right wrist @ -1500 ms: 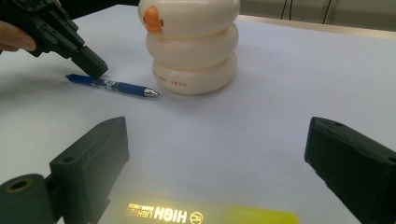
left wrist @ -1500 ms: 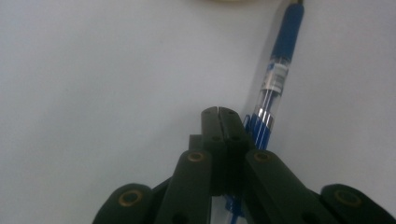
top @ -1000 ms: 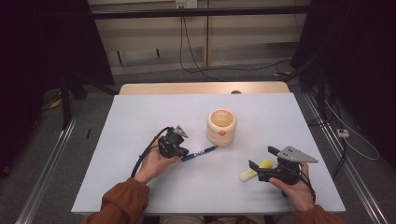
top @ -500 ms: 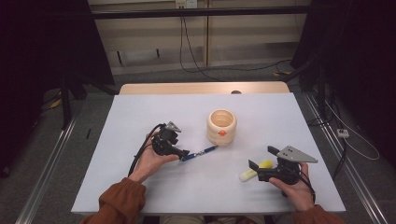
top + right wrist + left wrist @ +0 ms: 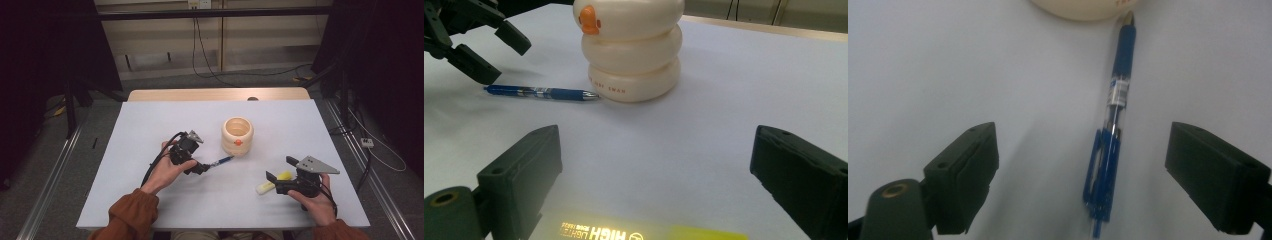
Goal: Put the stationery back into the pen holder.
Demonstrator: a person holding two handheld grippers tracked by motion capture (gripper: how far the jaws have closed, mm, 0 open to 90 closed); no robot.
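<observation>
A blue pen (image 5: 1112,145) lies on the white table (image 5: 150,125), its tip touching the cream ring-shaped holder (image 5: 237,135) with an orange duck bill. My left gripper (image 5: 1083,170) is open; its jaws have just been opening and stand wide on either side of the pen's clip end without touching it. From above, the left gripper (image 5: 199,167) sits just left of the pen (image 5: 220,161). My right gripper (image 5: 654,170) is open too, over a yellow highlighter (image 5: 644,231) that lies flat between its jaws. The highlighter (image 5: 272,182) is at the front right.
The holder (image 5: 634,50) stands mid-table, with the pen (image 5: 541,93) and the left gripper (image 5: 479,45) to its left in the right gripper view. A wooden strip (image 5: 215,94) borders the table's far edge. Cables run on the floor behind.
The left hand has drawn back slightly to the left and its jaws have parted from the pen, which stays on the table. The right hand has not moved.
</observation>
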